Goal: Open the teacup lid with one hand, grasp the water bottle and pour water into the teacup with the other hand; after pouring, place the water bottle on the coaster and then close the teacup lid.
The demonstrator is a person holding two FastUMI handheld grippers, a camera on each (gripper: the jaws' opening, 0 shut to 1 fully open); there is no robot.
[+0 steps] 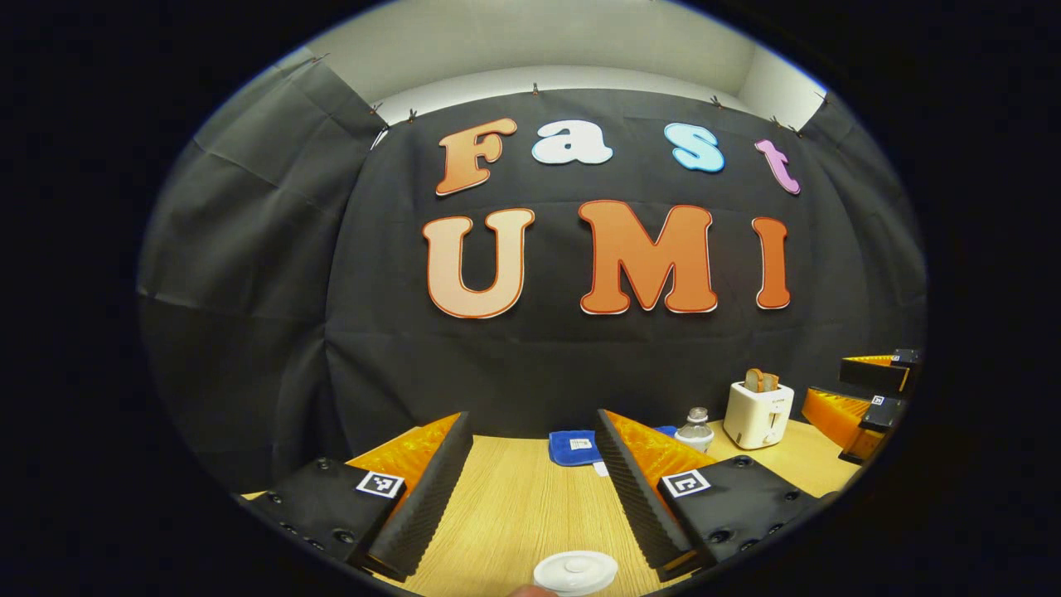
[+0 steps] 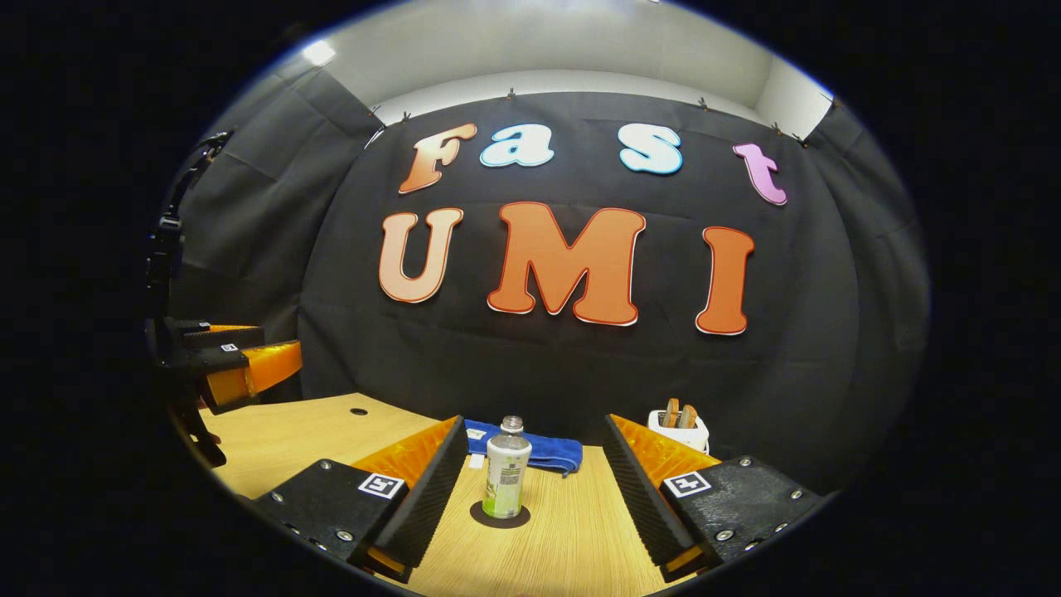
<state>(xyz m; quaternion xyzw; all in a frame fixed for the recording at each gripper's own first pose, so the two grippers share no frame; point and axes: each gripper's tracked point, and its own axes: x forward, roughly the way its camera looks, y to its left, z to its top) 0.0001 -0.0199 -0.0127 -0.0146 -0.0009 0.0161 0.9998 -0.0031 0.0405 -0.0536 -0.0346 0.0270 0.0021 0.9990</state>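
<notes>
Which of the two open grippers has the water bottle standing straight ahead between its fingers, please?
The right gripper: the water bottle stands on the dark coaster between its fingers. The left gripper faces the white teacup lid instead.

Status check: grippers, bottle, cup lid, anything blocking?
Left gripper open above the teacup lid. Right gripper open, lined up on the water bottle, upright on its coaster. Nothing between fingers and either.

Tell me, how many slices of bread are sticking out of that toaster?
2. In the right gripper view both slices stand side by side in the white toaster at the back right of the table, behind the right tongs. More may be hidden inside.
</notes>
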